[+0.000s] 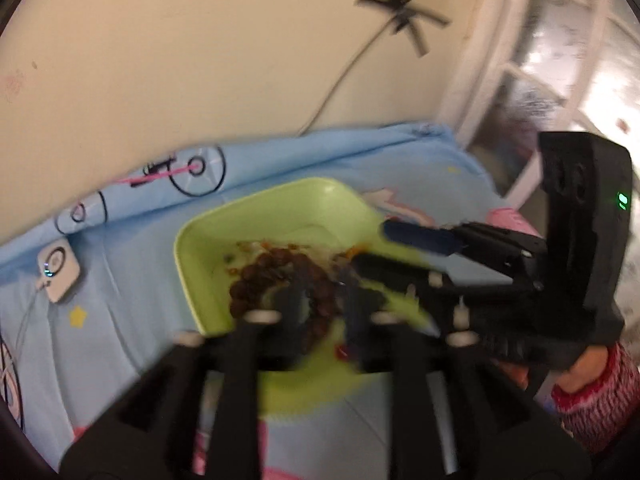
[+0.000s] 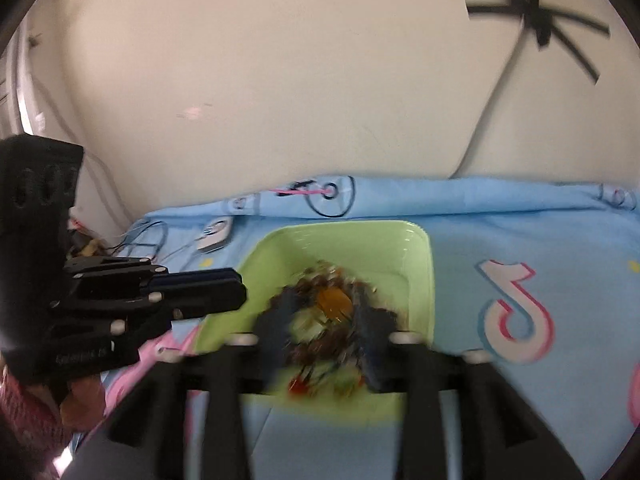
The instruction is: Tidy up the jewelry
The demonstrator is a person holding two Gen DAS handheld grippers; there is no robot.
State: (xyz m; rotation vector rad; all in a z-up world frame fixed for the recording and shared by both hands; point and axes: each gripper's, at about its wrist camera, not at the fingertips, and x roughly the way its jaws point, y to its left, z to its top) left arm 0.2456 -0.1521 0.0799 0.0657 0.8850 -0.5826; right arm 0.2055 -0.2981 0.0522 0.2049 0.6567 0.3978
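Blue printed bedsheet (image 2: 520, 232) carries my green tray (image 2: 420, 248) of tangled brown bead bracelet (image 1: 256, 276). Left gripper (image 1: 320, 304) and right gripper (image 2: 320, 328) fingers stand parted, empty; I should slow before pinching one strand.

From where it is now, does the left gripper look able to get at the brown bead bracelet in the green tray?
Probably yes: the left gripper hangs open right over the brown bead bracelet in the green tray, nothing between them.
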